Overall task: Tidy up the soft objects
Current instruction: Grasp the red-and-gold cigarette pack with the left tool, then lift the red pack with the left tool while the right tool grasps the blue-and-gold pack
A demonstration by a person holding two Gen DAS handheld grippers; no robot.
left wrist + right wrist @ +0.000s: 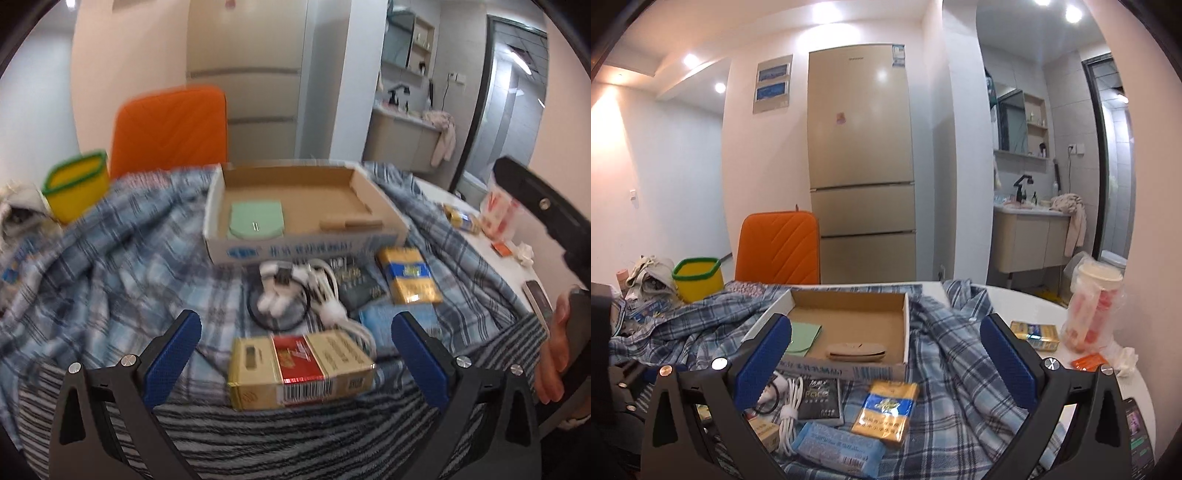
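A blue plaid shirt lies spread over the table under a cardboard box. A striped dark cloth lies at the front. My left gripper is open just above a red and gold cigarette pack that lies between its blue fingers. My right gripper is open and empty above the shirt, over a yellow and blue pack and a blue tissue pack. The box holds a green pad and a tan case.
White cables, a dark sachet and a black ring lie before the box. A yellow bin, an orange chair, a plastic-wrapped cup, a phone and a second yellow pack surround them. The right tool's body is at right.
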